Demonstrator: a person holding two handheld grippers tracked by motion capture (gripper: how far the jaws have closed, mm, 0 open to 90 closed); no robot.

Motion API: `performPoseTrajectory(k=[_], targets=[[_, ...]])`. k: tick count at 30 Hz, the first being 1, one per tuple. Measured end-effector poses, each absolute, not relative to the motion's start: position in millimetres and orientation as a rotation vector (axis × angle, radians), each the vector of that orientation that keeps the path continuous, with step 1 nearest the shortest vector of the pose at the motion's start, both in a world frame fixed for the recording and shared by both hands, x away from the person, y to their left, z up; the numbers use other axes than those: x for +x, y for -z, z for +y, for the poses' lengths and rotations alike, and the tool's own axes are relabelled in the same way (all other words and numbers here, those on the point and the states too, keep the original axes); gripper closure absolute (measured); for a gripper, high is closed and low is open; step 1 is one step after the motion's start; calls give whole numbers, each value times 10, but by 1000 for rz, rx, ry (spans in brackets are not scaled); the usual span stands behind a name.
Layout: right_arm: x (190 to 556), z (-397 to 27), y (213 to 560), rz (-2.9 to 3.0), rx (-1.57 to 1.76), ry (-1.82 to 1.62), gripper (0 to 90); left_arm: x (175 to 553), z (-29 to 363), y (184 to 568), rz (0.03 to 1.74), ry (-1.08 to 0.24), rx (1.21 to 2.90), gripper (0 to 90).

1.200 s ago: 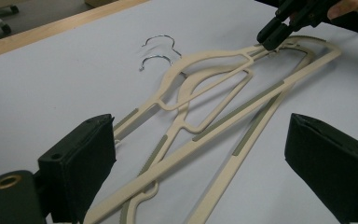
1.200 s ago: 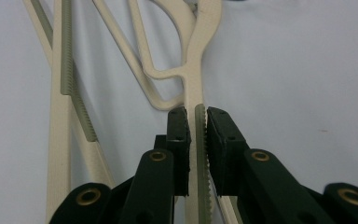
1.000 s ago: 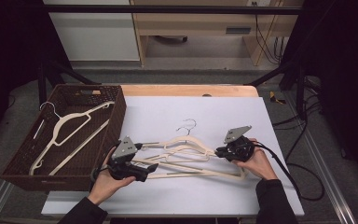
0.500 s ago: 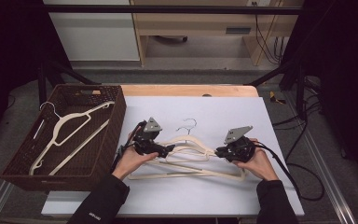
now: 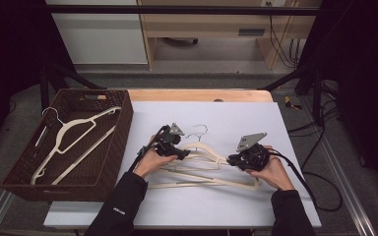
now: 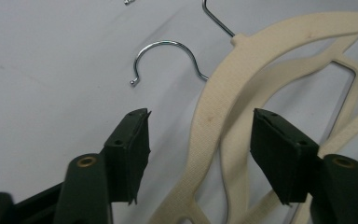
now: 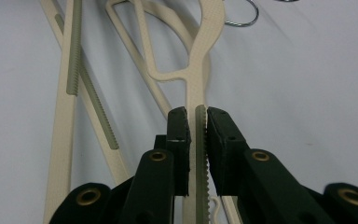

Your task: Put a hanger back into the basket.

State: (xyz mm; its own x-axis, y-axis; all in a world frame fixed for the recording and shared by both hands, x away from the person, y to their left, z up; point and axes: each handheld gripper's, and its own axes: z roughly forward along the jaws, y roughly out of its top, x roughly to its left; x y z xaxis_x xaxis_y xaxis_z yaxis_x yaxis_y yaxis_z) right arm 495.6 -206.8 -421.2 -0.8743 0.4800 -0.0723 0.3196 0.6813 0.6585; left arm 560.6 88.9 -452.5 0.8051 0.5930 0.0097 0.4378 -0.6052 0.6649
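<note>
Cream plastic hangers (image 5: 203, 181) with metal hooks lie stacked on the white table cover. My left gripper (image 5: 186, 156) is at their left shoulders, near the hooks. In the left gripper view its jaws (image 6: 200, 116) have just been closing. They are still open, with a hanger's curved shoulder (image 6: 213, 100) between the pads and touching neither. A wire hook (image 6: 168, 45) lies just beyond. My right gripper (image 5: 230, 161) holds the stack's right side. In the right gripper view it (image 7: 196, 112) is shut on a hanger's thin arm (image 7: 200, 70).
A brown wicker basket (image 5: 124, 129) stands at the table's left with one cream hanger (image 5: 74, 133) lying in it. The right gripper's black cable (image 5: 320, 194) loops off the table's right edge. A wooden strip (image 5: 197, 94) borders the far side.
My left gripper has moved from the hangers' near left end up and to the right, to their necks, and its jaws have narrowed. The right gripper has stayed put.
</note>
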Motion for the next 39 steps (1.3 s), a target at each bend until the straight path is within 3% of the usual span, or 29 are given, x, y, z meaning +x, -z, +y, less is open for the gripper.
performPoseTrajectory(k=[5,10,21,25,29,31,32,39], targets=[[4958,-2075,4206,2656,627,-974,797,5648,896,4589,773,-304,2336,503],[4954,-2070,4208,2649,630,-980,796,5609,885,4557,710,-304,2377,700],[4943,-2094,4191,2669,655,-992,791,5311,891,4313,571,-466,2401,757],[4929,-2105,4150,2662,674,-1062,750,5137,908,4213,516,-510,2399,762],[4894,-2099,4080,2636,713,-1183,614,4989,923,4185,511,-546,2388,765],[4881,-2083,4062,2628,728,-1196,598,4934,930,4186,521,-558,2381,766],[4872,-2049,4025,2596,713,-1240,531,4882,939,4197,537,-566,2369,766],[4838,-1866,3947,2582,685,-1315,483,4746,969,4207,545,-594,2338,767]])
